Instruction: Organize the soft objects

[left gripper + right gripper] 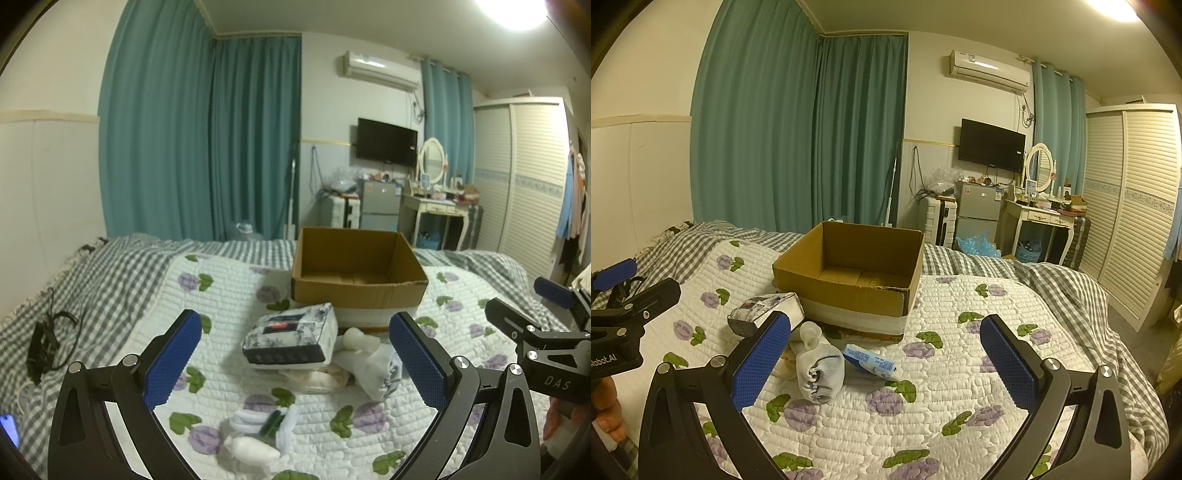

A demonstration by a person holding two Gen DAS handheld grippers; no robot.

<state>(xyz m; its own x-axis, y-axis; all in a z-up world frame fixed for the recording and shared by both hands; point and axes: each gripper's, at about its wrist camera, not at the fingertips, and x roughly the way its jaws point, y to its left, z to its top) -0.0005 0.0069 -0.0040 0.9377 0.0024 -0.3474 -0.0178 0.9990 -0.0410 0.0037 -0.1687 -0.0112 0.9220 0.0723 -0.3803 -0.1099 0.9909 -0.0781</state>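
Left gripper (295,360): we see its blue fingers spread wide, nothing between them, hovering above the quilt (229,295) and aimed at the pile of soft things.
Right gripper (886,363): we see it spread just as wide and holding nothing; it hangs over the quilt to the right of the pile.
Box (358,273): our open cardboard box sits on the quilt behind the pile, flaps up, and we see nothing inside it.
Tissue pack (291,338): floral-printed, lying tilted just in front of the box's left corner, resting on the cloth beneath it.
Beige cloth (321,378): crumpled under and in front of the tissue pack.
White roll (820,371): a rolled white cloth just right of the tissue pack, near the box front; a small pale bottle-like piece (809,332) stands touching its far end, and we cannot tell what it is.
Blue packet (870,362): lies flat just right of the white roll, in front of the box.
Socks (258,424): we see a white bundle with a dark green bit nearest the left wrist camera, well apart from the box.
Cable (48,343): a black cord lies on the checked blanket at far left.
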